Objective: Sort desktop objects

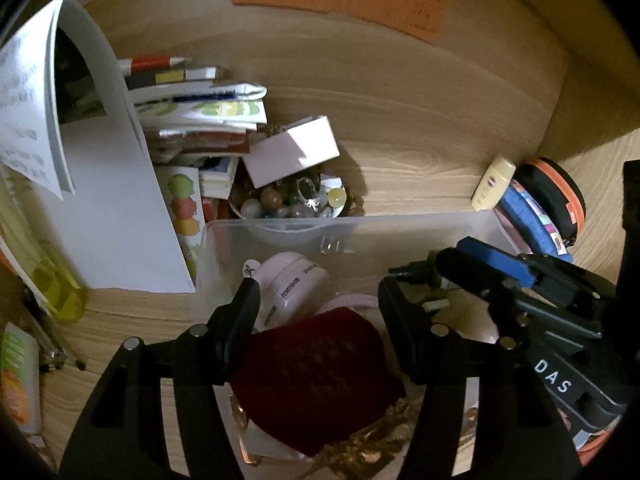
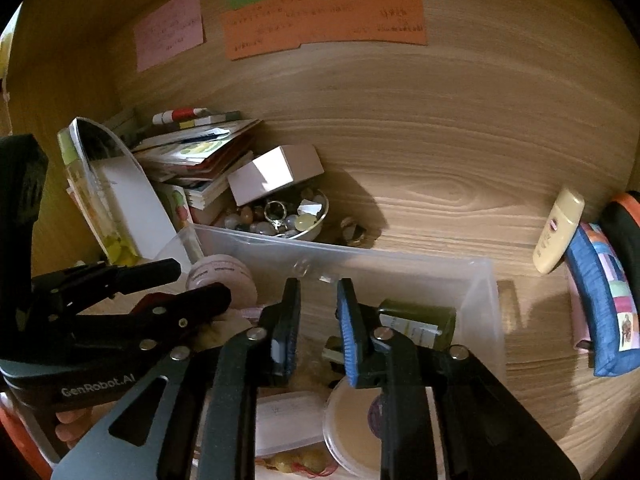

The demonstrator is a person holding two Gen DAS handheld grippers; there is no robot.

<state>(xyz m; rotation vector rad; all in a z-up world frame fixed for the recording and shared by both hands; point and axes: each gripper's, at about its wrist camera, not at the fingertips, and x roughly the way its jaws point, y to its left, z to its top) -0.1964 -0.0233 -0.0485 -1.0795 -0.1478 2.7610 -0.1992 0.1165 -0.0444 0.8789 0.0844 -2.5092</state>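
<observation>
A clear plastic bin (image 1: 280,226) (image 2: 486,280) sits on the wooden desk and holds small items. My left gripper (image 1: 320,304) is open above the bin, over a dark red pouch (image 1: 316,376) and a white round case (image 1: 288,284). My right gripper (image 2: 318,300) is open with a narrow gap, empty, above the bin near a dark green bottle (image 2: 420,322) and a round clear lid (image 2: 352,428). The right gripper also shows in the left wrist view (image 1: 440,268), and the left gripper in the right wrist view (image 2: 200,284).
A bowl of beads and rings (image 1: 296,200) (image 2: 280,216) stands behind the bin with a white box (image 1: 292,152) on it. A stack of books and papers (image 1: 192,112) lies at left. A cream tube (image 2: 558,230) and a blue pouch (image 2: 600,300) lie at right.
</observation>
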